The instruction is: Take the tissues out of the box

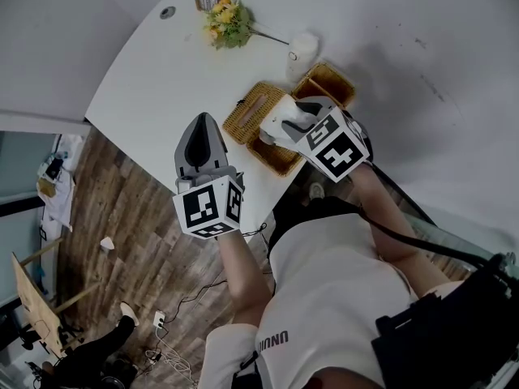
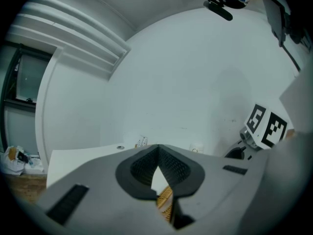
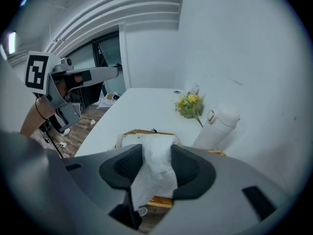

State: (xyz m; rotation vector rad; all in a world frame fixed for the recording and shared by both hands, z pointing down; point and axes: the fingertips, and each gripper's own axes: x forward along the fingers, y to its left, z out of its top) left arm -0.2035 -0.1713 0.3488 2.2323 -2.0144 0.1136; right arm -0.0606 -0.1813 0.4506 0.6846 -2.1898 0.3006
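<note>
A woven tissue box (image 1: 248, 112) sits on the white table (image 1: 154, 79), close to its near edge. My right gripper (image 1: 289, 121) hangs just above and to the right of the box, shut on a white tissue (image 1: 276, 126). In the right gripper view the tissue (image 3: 155, 173) is pinched between the dark pads (image 3: 128, 163) and trails down toward the box (image 3: 142, 132). My left gripper (image 1: 202, 128) hovers over the table's near edge, left of the box, jaws shut and holding nothing. In the left gripper view its tips (image 2: 157, 149) meet, with a bit of wicker (image 2: 165, 199) showing below them.
A second woven basket (image 1: 334, 83) stands behind the right gripper and a flat woven tray (image 1: 280, 159) lies below it. A white bottle (image 1: 302, 53) and a bunch of yellow flowers (image 1: 227, 23) stand farther back. Wooden floor (image 1: 122, 241) with cables lies below the table edge.
</note>
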